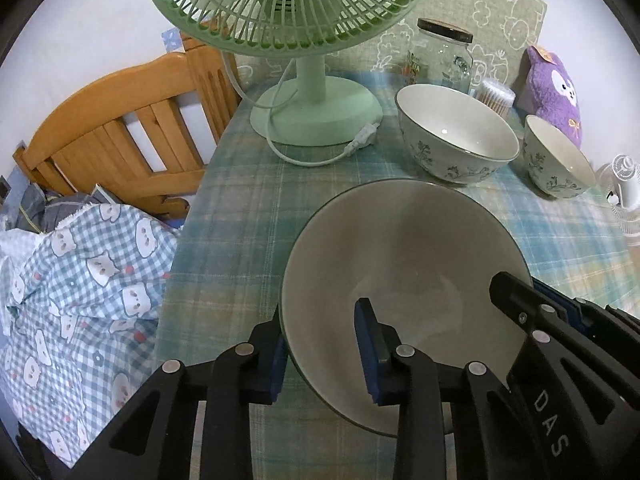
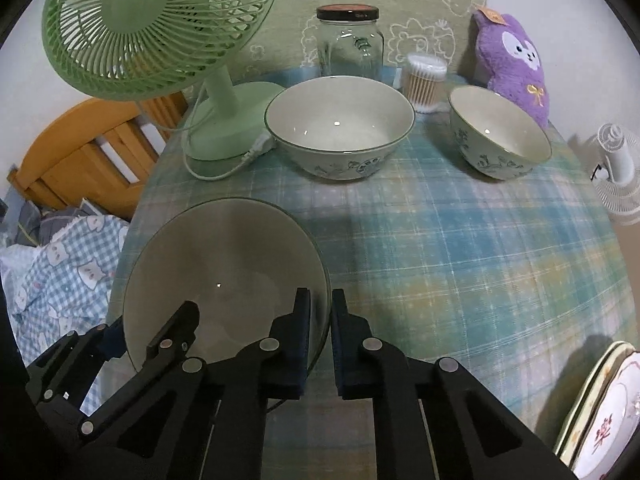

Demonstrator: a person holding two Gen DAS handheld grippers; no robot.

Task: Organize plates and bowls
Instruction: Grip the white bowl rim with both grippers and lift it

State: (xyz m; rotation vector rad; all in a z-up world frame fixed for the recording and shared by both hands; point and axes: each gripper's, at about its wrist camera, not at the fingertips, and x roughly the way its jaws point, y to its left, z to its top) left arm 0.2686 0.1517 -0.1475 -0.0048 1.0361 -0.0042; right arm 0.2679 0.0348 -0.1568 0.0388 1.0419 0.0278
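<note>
Crowding large bowl [image 2: 224, 272]: green fan [image 2: 160, 28], two bowls [image 2: 340, 128] behind.

Left gripper [image 1: 326, 344] angled steeply down, jaws clamped across near-left rim of bowl [image 1: 404, 240], one pad inside, one outside. Right gripper [image 2: 320, 340] angled steeply down, jaws pinching opposite rim, one pad each side.

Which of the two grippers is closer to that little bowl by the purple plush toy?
Right. The right gripper clamps the near bowl's rim on the side facing the small bowl; the left gripper clamps the opposite rim.
</note>
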